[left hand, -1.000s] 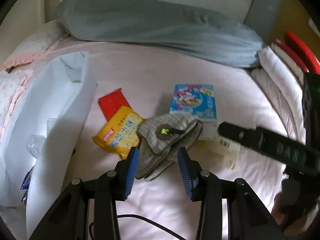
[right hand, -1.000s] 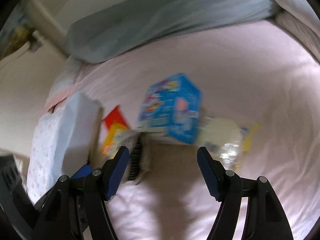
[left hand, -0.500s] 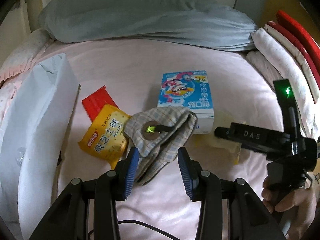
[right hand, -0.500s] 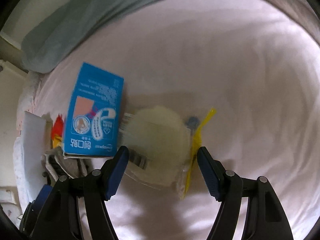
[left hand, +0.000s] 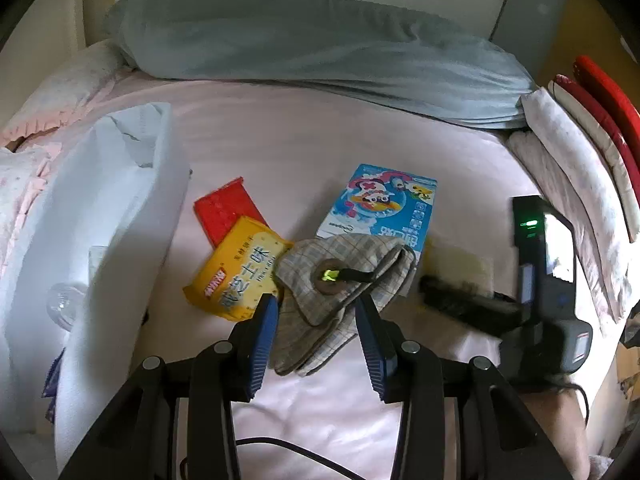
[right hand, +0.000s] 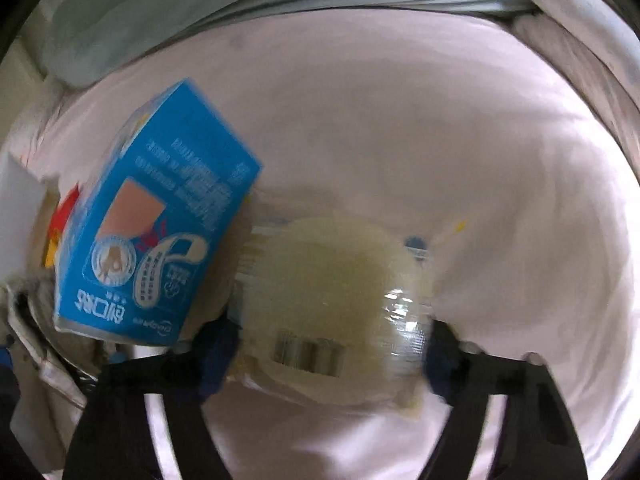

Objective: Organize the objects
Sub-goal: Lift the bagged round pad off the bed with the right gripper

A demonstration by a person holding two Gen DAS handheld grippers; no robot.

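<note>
Bed [left hand: 320, 140] with pale pink sheet; long grey-blue bolster [left hand: 312, 48] lies across the far edge. Folded bedding with red trim [left hand: 592, 128] stacked at the right side. Large white bag [left hand: 104, 216] slumps on the left of the bed, mouth open.

Clutter sits mid-bed. Blue cartoon-print box [left hand: 384, 204] lies flat; in the right wrist view the same box [right hand: 160, 220] is just left of the packet. Plaid cloth pouch [left hand: 340, 284] overlaps the box's near edge and touches the yellow snack packet [left hand: 236, 272], which partly covers a red packet [left hand: 224, 212].

Clear-wrapped pale yellow packet [right hand: 332, 300], barcode on near face, lies on the sheet right of the box.

Left hand-held gripper [left hand: 316, 320]: jaws moderately wide, holding nothing, tips straddling the near end of the pouch.

Right hand-held gripper [right hand: 332, 344]: jaws wide, flanking the pale packet; blurred, contact cannot be told. Its body [left hand: 536, 280] shows at right in the left view.
</note>
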